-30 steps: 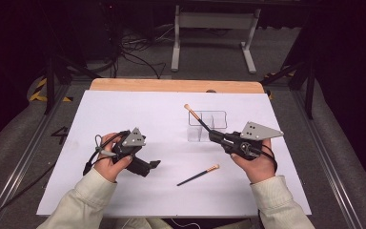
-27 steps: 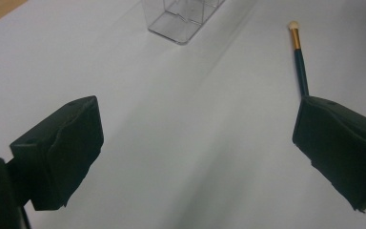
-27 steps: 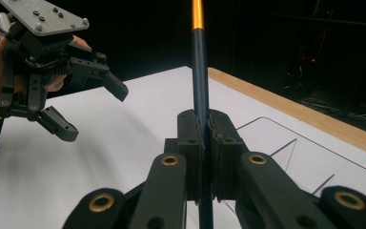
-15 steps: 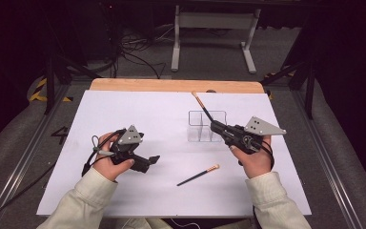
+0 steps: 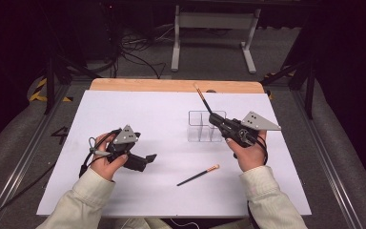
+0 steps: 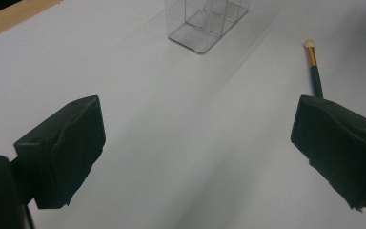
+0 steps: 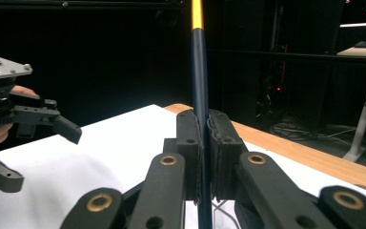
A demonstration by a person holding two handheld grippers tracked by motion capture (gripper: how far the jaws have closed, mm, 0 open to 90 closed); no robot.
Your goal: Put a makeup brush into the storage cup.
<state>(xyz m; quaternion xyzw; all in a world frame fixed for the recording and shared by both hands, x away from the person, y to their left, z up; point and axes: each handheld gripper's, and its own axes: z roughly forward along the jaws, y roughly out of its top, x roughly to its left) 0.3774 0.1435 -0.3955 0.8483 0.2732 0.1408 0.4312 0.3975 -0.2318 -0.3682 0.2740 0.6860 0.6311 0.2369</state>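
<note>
My right gripper [image 5: 218, 119] is shut on a dark-handled brush [image 5: 204, 101] with a gold band. The brush slants up and away above the clear divided container [image 5: 201, 130]. In the right gripper view the pads [image 7: 188, 143] pinch the handle [image 7: 200, 86], which stands upright between them. A second brush [image 5: 199, 175] with a pale tip lies flat on the white sheet, nearer the person. My left gripper [image 5: 146, 160] rests low at the left, open and holding nothing. Its view shows the lying brush [image 6: 314, 69] just beyond the right pad [image 6: 338, 148], and the container [image 6: 205, 24] farther off.
The white sheet [image 5: 147, 114] covers a wooden table [image 5: 171, 85] whose edge shows at the back. Metal rails run along both sides. A stand's legs [image 5: 212, 21] and cables are on the dark floor beyond. The left gripper [image 7: 24, 119] appears at the left of the right gripper view.
The right gripper has carried its brush away from the person and slightly right, to above the clear container. The left gripper and the lying brush have stayed put.
</note>
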